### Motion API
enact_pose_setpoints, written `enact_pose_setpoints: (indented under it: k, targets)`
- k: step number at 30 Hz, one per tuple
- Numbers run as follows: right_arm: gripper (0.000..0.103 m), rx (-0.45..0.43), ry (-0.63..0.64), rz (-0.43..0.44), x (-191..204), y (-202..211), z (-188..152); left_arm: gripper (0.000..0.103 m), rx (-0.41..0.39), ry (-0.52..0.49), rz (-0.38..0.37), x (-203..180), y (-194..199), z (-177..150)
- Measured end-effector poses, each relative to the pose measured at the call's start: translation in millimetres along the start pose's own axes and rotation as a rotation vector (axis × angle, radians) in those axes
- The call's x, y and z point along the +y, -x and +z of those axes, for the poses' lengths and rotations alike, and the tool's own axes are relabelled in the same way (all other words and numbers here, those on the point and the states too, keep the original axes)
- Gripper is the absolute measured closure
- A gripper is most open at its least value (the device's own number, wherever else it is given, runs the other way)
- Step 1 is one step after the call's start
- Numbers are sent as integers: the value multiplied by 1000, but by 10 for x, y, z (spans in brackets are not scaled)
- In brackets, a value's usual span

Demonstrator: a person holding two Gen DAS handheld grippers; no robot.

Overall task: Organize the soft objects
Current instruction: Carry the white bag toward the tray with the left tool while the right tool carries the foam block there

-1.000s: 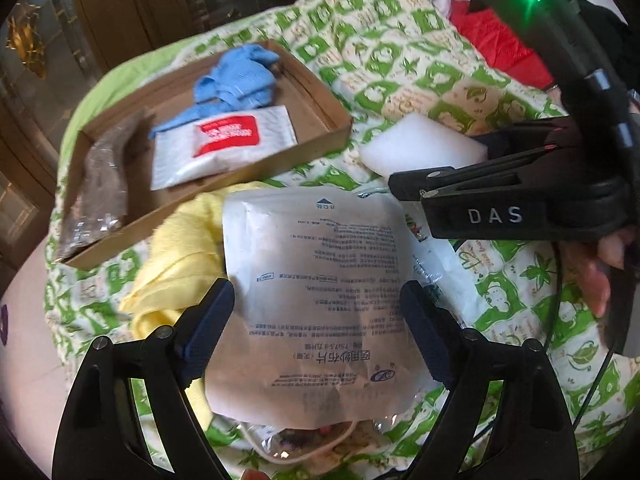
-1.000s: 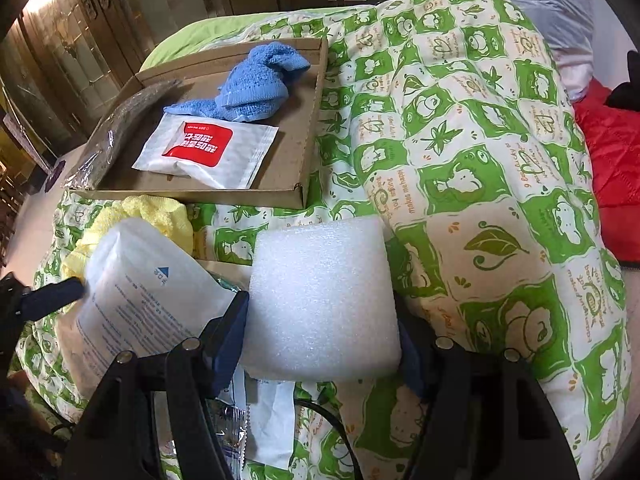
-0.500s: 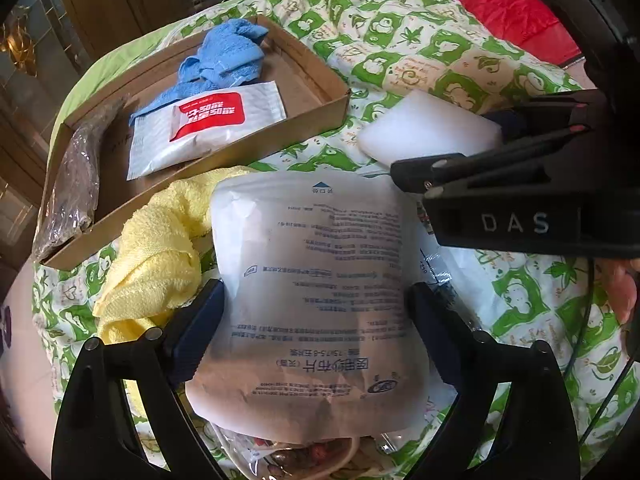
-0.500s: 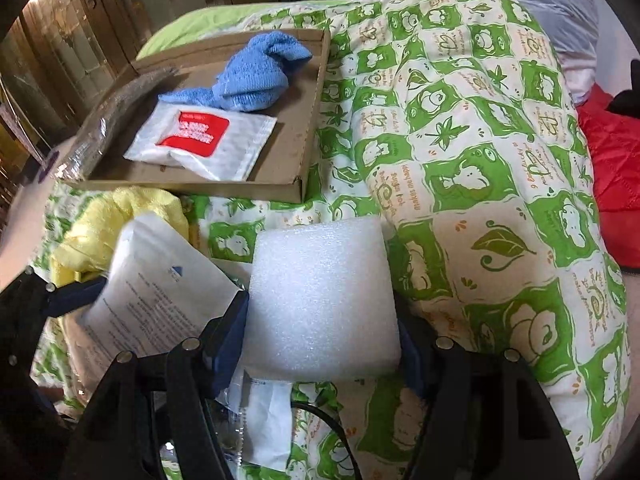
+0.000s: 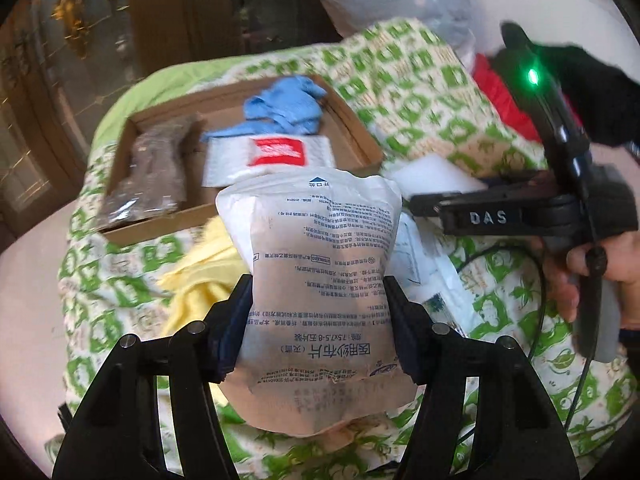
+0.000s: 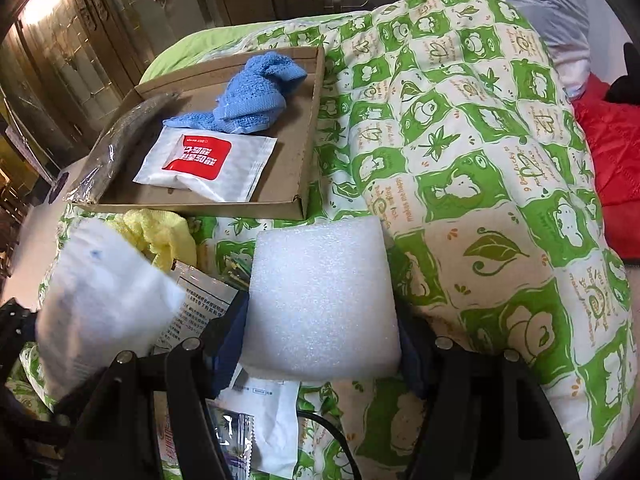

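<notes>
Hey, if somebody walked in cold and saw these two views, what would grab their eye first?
Probably the white printed pouch, pinched at the waist in the left gripper, whose jaws have just been closing on it. Next, the white foam block clamped in the right gripper, both above the green-patterned quilt. Behind them sits a cardboard tray holding a blue cloth.

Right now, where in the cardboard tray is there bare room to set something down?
In the shallow cardboard tray, bare floor shows along the right wall, beside the white sachet with the red label and crumpled blue cloth. The left side is crowded by a clear plastic bag.
</notes>
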State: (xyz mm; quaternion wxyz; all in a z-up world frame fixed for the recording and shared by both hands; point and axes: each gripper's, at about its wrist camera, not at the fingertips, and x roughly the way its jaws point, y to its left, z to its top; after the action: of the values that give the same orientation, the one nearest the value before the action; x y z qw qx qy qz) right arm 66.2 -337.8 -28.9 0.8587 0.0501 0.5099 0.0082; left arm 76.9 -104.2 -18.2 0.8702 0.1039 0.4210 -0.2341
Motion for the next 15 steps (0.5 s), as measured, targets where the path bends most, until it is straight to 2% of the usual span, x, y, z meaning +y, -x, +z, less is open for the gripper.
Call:
enact_pose_setpoints:
  k: [6,15]
  targets:
    - [37,-17,2,11,26,42,-10,40,-11,121,21,263,35,-15]
    - [37,-28,20,2,70,78,-37,40,-29,175,64,392,104,11]
